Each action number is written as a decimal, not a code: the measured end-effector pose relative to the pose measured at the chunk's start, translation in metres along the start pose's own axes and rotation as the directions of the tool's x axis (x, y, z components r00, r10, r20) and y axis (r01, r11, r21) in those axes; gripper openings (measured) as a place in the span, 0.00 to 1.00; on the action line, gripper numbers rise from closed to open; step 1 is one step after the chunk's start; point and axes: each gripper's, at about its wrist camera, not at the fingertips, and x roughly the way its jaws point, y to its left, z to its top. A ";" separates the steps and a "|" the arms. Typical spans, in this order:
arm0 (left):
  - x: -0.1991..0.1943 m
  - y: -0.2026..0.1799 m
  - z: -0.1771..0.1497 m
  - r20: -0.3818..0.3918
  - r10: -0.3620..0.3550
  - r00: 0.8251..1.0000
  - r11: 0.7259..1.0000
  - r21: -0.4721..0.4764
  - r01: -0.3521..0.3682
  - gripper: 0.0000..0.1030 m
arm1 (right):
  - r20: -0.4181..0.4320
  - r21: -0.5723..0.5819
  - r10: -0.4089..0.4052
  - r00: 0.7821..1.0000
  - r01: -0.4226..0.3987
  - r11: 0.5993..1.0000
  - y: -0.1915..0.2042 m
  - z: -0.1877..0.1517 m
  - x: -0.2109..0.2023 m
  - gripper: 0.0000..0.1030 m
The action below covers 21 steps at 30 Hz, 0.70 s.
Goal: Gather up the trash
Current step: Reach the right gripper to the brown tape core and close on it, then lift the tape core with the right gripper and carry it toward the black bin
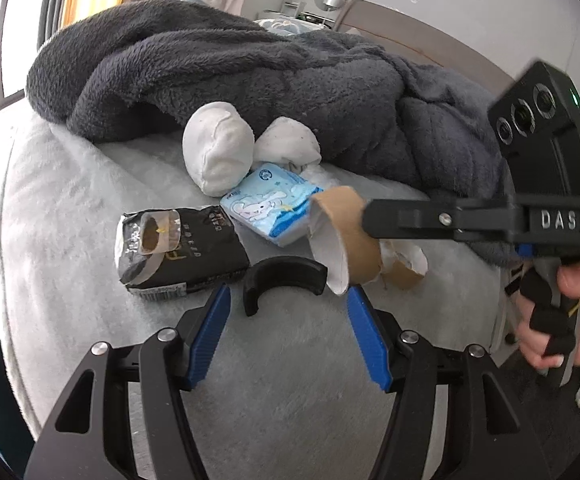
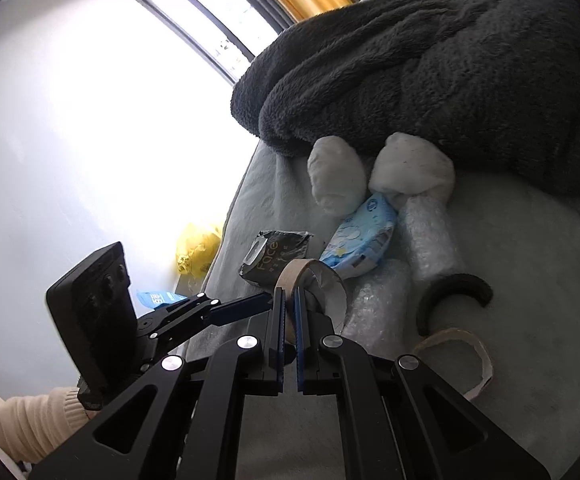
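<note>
Trash lies on a pale fleece bed (image 1: 90,208). My right gripper (image 2: 289,294) is shut on a brown cardboard tape roll (image 1: 346,240) and holds it above the bed; the roll also shows in the right wrist view (image 2: 314,276). My left gripper (image 1: 288,300) is open and empty, just in front of a black curved plastic piece (image 1: 286,276). A black wrapper (image 1: 178,248), a blue tissue pack (image 1: 270,204) and two white wads (image 1: 218,152) lie beyond. A second cardboard ring (image 2: 456,354) lies on the bed.
A dark grey fleece blanket (image 1: 250,68) is heaped at the back. Bubble wrap (image 2: 430,236) lies beside the tissue pack. A yellow bag (image 2: 198,252) sits on the floor past the bed edge, below a bright window (image 2: 218,12).
</note>
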 end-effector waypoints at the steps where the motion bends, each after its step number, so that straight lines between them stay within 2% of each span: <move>1: 0.001 0.000 0.000 0.000 -0.002 1.000 1.000 -0.006 0.002 0.62 | 0.005 0.006 0.001 1.000 -0.001 1.000 -0.003 -0.001 -0.002 0.04; 5: 0.005 0.000 0.002 0.001 0.006 1.000 1.000 -0.021 -0.006 0.61 | 0.023 0.039 0.012 1.000 -0.013 0.999 -0.018 -0.007 -0.012 0.04; 9: 0.011 0.001 0.003 -0.009 0.032 0.999 0.999 -0.039 -0.032 0.54 | 0.037 0.051 0.021 0.999 -0.023 0.998 -0.028 -0.010 -0.019 0.04; 12: 0.019 0.000 0.003 -0.030 0.037 0.999 0.998 -0.046 -0.038 0.53 | 0.039 0.049 0.025 0.999 -0.027 0.998 -0.028 -0.012 -0.019 0.04; 16: 0.026 -0.006 0.006 -0.035 0.051 0.998 0.998 -0.030 -0.052 0.53 | 0.037 0.046 0.030 0.999 -0.032 0.998 -0.031 -0.015 -0.023 0.04; 17: 0.027 -0.006 0.005 -0.035 0.062 0.997 0.998 -0.026 -0.063 0.47 | 0.037 0.044 0.030 0.999 -0.031 0.999 -0.031 -0.016 -0.025 0.04; 21: 0.026 -0.010 0.006 -0.024 0.086 0.996 0.996 0.003 -0.086 0.45 | 0.042 0.046 0.040 0.998 -0.042 0.998 -0.027 -0.014 -0.027 0.04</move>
